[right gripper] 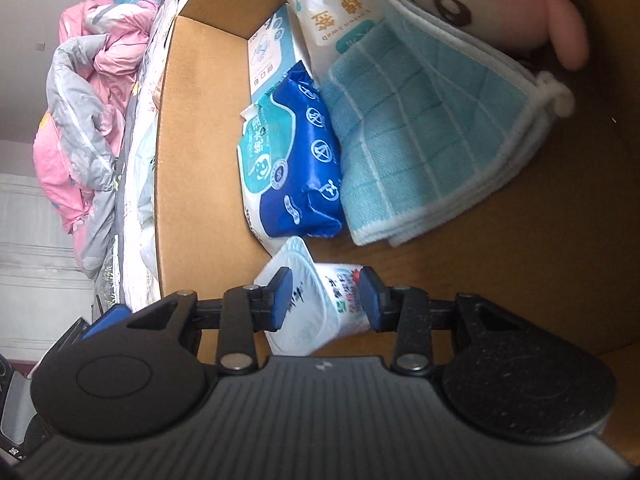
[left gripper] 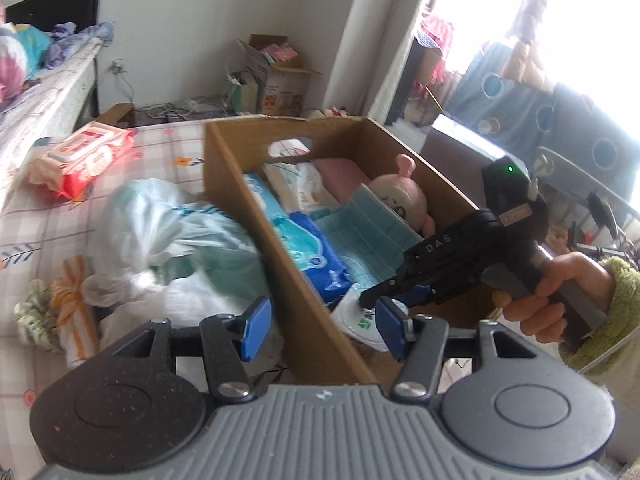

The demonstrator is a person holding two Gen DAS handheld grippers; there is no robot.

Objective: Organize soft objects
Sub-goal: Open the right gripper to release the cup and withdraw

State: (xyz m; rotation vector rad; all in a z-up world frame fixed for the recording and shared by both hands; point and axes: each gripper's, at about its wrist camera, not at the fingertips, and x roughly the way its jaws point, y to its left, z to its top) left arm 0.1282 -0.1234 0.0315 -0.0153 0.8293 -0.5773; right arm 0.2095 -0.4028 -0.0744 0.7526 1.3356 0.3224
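Cardboard box (right gripper: 192,128) walls framed the right gripper (right gripper: 325,300) as it reached down inside, its blue pads flanking a small white soft pack (right gripper: 320,304) lying on the box floor; the jaws stood parted and clear of the pack, released rather than clamped. Ahead of the fingers lay a blue wet-wipes pack (right gripper: 296,160), a folded turquoise cloth (right gripper: 424,136), a cotton-swab bag (right gripper: 332,12) and a pink plush doll (right gripper: 500,4). The white pack looked light, crinkly and slippery, likely best pinched across its middle. The left gripper (left gripper: 318,326) hung empty and open over the box's near wall, a translucent plastic bag (left gripper: 168,236) to its left on a checked bedsheet (left gripper: 36,224) in a cluttered bedroom.
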